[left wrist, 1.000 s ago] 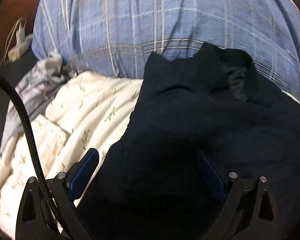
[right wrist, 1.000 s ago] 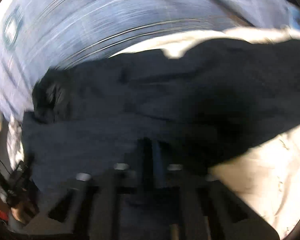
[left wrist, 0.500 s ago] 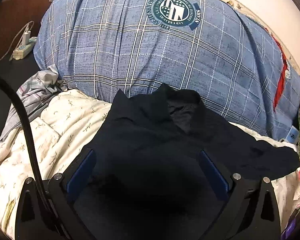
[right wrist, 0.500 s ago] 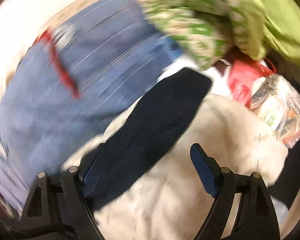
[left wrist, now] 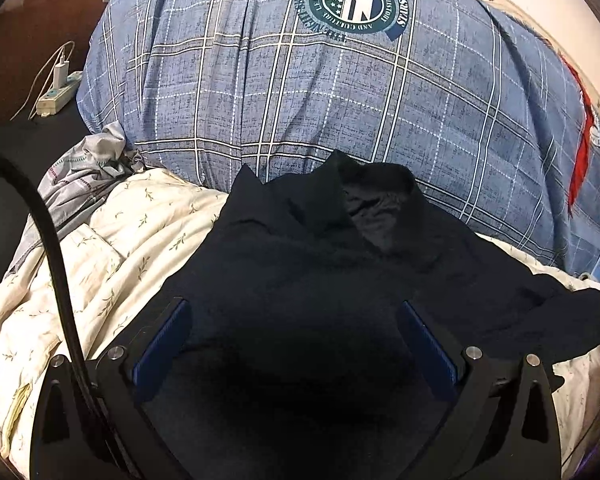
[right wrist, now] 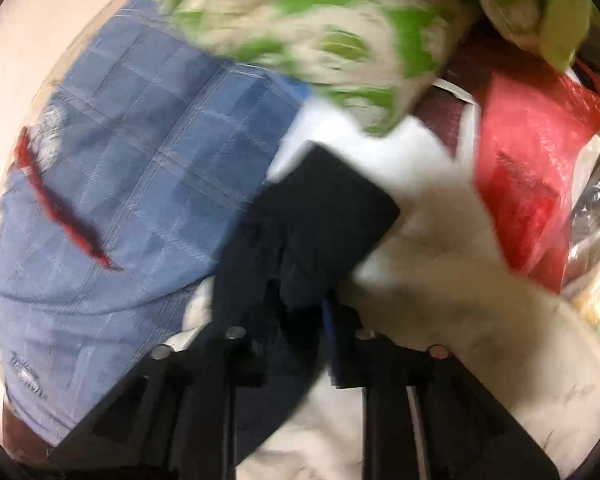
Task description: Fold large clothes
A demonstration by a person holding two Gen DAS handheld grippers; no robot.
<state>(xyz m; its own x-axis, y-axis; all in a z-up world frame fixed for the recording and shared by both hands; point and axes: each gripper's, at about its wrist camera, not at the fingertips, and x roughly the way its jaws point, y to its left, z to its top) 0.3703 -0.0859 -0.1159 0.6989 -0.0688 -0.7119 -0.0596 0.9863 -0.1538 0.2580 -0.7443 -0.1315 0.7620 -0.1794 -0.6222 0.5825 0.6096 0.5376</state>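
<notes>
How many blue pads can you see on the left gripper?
2: one pad on the gripper's left finger, one pad on its right, both over the dark garment.

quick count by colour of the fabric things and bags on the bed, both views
Dark navy: 1, the garment
Blue plaid: 1, the duvet
Cream floral: 1, the quilt
Grey: 1, the crumpled cloth
Green and white: 1, the blanket
Red: 1, the plastic bag
Total: 6
</notes>
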